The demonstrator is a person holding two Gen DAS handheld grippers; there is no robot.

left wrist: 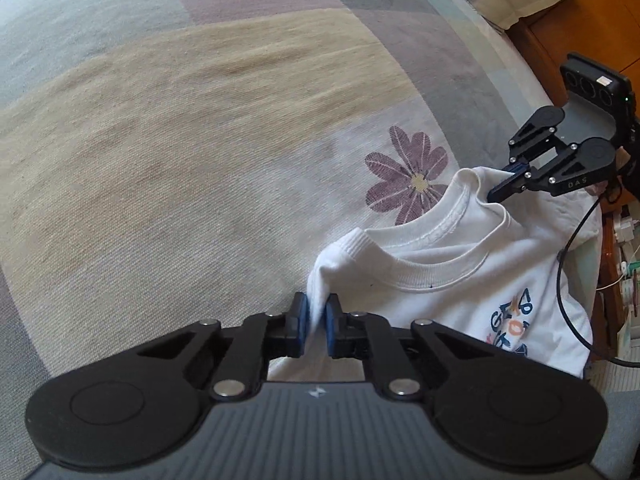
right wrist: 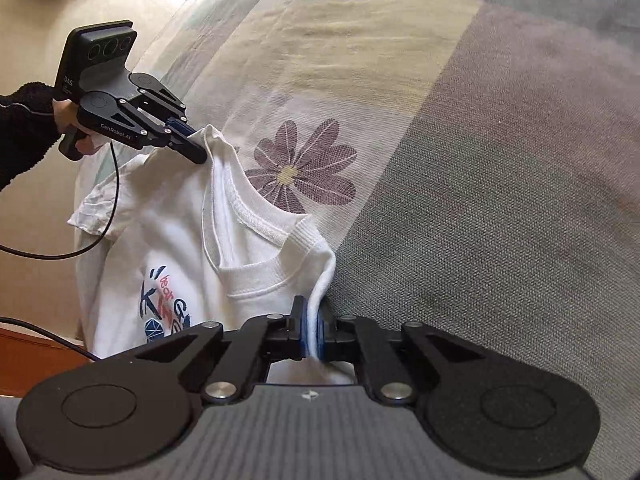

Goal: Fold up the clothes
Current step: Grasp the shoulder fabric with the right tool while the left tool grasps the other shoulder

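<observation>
We hold the white T-shirt (left wrist: 460, 280) by its shoulders, left gripper (left wrist: 316, 324) and right gripper (right wrist: 314, 330) jaws clamped on cloth, above the bed (left wrist: 180, 120), no fold made yet.

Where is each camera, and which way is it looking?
Left wrist: sits on the left tongs, looking down along them at the shirt on the bed; the right tongs show far right.
Right wrist: sits on the right tongs, looking down at the shirt; the left tongs, a hand and a sleeve show.
Both see the shirt, pinched at each shoulder, and the flower.
</observation>
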